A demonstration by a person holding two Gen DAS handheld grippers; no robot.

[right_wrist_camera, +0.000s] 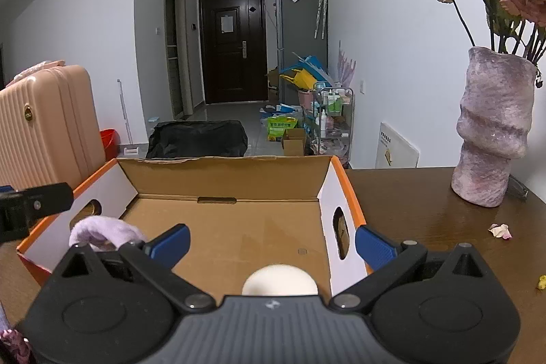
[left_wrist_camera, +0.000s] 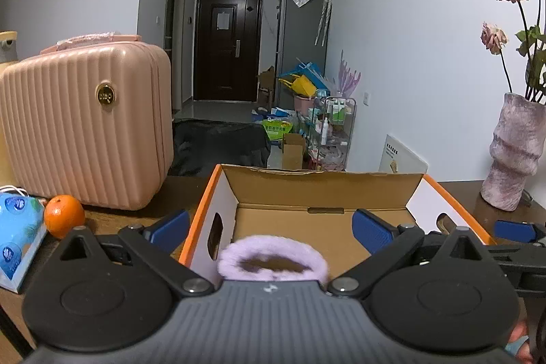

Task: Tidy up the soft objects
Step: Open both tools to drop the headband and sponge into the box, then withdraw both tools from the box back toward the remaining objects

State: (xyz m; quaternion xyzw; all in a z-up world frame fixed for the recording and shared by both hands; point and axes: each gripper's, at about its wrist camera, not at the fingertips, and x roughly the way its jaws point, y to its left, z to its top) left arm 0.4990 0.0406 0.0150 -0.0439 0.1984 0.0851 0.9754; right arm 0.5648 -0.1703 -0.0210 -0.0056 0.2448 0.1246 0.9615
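Right now the left gripper point(left_wrist_camera: 271, 226) is hanging with its blue-padded jaws spread wide over the near left part of the open orange-edged cardboard box point(left_wrist_camera: 324, 190), gripping nothing. Just below and between those jaws, the fluffy lilac ring-shaped scrunchie point(left_wrist_camera: 273, 263) is lying inside the box near its front wall, clear of both pads. The right gripper point(right_wrist_camera: 271, 243) is likewise standing fully open over the right half of the same box point(right_wrist_camera: 225, 173), and the pale cream rounded soft ball point(right_wrist_camera: 279, 280) is sitting on the cardboard floor close under it, touched by neither pad. From the right wrist view the scrunchie point(right_wrist_camera: 102, 232) is showing at the box's left wall. The box is resting on the dark brown wooden counter point(right_wrist_camera: 426, 210). To its left are standing a ribbed pink hard-shell case point(left_wrist_camera: 85, 125) and a round orange fruit point(left_wrist_camera: 64, 215); to its right, well apart, a mottled pink ceramic vase point(right_wrist_camera: 494, 128) is holding dried roses.
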